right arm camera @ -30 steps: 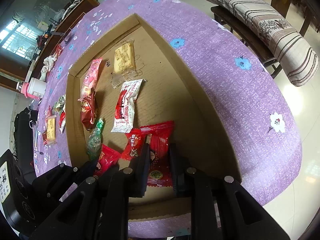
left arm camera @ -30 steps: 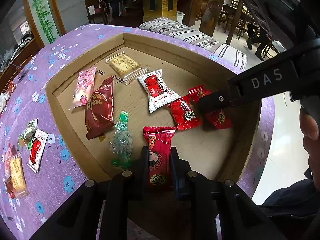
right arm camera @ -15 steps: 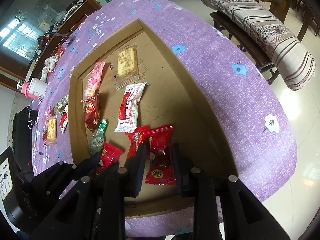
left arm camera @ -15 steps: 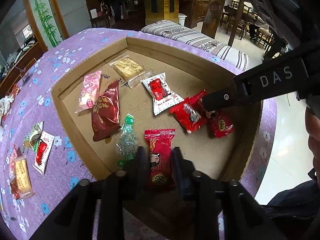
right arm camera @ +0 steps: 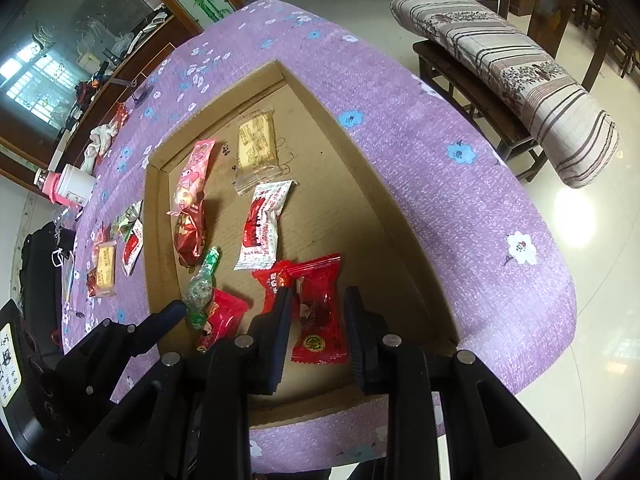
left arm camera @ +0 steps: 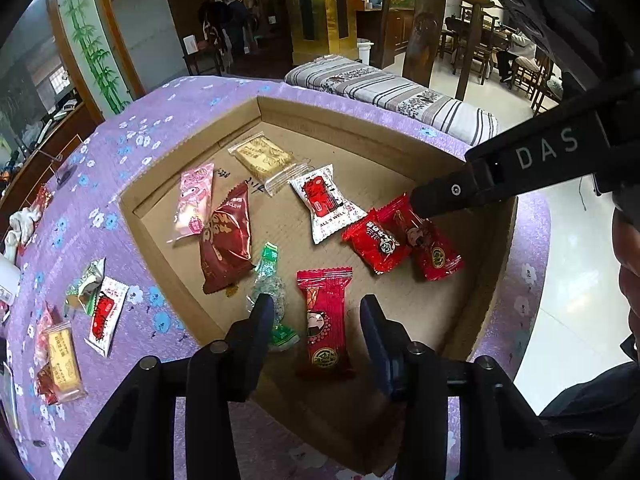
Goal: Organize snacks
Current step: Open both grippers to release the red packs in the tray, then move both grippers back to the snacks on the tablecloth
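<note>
In the view from my left hand, my left gripper (left arm camera: pixel 318 326) is opening its jaws. A long red candy (left arm camera: pixel 325 320) lies flat between them on the floor of the cardboard box (left arm camera: pixel 192 316). The pads do not press on it. A green candy (left arm camera: pixel 272 280) sits just beside my left finger, at about 10 o'clock from the red one. At 1 o'clock lie two more red packs, and the tip of my right gripper (left arm camera: pixel 424 216) is down over them. A white pack (left arm camera: pixel 326 202) is at 12 o'clock. A dark red bag (left arm camera: pixel 226 238) and a pink pack (left arm camera: pixel 194 200) are at 11 o'clock. A yellow biscuit pack (left arm camera: pixel 262 156) lies far back. More snacks (left arm camera: pixel 80 320) lie outside the box on the purple cloth (left arm camera: pixel 168 104), at 9 o'clock.

In the view from my right hand, my right gripper (right arm camera: pixel 318 320) is a little open. A red candy (right arm camera: pixel 318 312) lies between its fingers. The pads look close to it, but I cannot tell if they press on it. The left gripper (right arm camera: pixel 160 324) is at 9 o'clock, near the green candy (right arm camera: pixel 202 288). The white pack (right arm camera: pixel 262 226) is at 11 o'clock.
</note>
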The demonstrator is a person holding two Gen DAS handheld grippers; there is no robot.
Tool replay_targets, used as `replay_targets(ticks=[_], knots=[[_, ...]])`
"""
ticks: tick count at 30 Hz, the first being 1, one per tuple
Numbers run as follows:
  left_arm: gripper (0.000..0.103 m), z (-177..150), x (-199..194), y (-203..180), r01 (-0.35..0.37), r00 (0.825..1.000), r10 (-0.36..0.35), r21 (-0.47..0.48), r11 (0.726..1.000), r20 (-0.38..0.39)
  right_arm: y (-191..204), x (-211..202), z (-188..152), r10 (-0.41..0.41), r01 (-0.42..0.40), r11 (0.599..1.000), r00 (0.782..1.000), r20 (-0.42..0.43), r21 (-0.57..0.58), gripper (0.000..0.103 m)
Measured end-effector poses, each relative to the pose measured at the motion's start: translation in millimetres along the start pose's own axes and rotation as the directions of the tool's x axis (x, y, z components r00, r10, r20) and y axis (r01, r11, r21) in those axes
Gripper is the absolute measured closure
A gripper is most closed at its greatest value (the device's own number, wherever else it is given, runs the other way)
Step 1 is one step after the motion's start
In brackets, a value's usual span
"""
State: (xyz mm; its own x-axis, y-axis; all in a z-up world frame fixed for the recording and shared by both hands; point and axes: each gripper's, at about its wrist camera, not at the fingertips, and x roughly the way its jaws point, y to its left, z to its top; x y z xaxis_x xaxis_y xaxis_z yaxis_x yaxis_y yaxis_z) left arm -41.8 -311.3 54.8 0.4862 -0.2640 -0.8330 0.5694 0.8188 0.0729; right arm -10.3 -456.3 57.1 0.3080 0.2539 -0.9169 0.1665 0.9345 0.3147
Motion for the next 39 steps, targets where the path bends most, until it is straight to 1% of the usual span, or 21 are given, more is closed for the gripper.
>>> replay_targets(ticks=[8,11,17,22,29,32,34,37,38,39], knots=[[0.056,-4,-15,8,-0.029,0.999,0.029,-0.004,1.0,0.031,12,-2,-3,0.008,-0.008,1.0,1.0,0.01,-0.015,0.078],[0.056,-7,-22,13,-0.047,0.998,0.047,-0.008,0.999,0.044,22,-2,-4,0.011,-0.011,1.0,1.0,0.013,-0.029,0.078],[0.056,-17,-34,32,-0.073,0.995,0.075,-0.045,0.996,0.062,46,2,-8,0.019,-0.018,0.998,1.0,0.01,-0.067,0.078],[0.056,-28,-45,56,-0.089,0.993,0.096,-0.102,0.991,0.068,70,5,-10,0.023,-0.022,0.994,1.0,0.011,-0.107,0.078],[0.056,-50,-60,102,-0.115,0.989,0.133,-0.216,0.969,0.07,105,13,-16,0.028,-0.028,0.987,1.0,-0.004,-0.157,0.078],[0.056,-63,-66,130,-0.119,0.988,0.143,-0.29,0.95,0.063,121,19,-20,0.025,-0.027,0.983,1.0,-0.013,-0.18,0.078],[0.056,-74,-71,156,-0.12,0.988,0.149,-0.363,0.924,0.052,128,22,-22,0.023,-0.026,0.982,1.0,-0.019,-0.19,0.078],[0.056,-91,-74,201,-0.127,0.987,0.157,-0.482,0.867,0.024,137,26,-26,0.019,-0.024,0.98,0.999,-0.027,-0.196,0.077],[0.056,-98,-76,219,-0.128,0.987,0.159,-0.533,0.836,0.012,139,27,-27,0.019,-0.024,0.98,0.999,-0.029,-0.198,0.076],[0.056,-102,-75,230,-0.125,0.988,0.156,-0.565,0.816,0.007,140,28,-29,0.017,-0.023,0.98,0.999,-0.029,-0.199,0.076]])
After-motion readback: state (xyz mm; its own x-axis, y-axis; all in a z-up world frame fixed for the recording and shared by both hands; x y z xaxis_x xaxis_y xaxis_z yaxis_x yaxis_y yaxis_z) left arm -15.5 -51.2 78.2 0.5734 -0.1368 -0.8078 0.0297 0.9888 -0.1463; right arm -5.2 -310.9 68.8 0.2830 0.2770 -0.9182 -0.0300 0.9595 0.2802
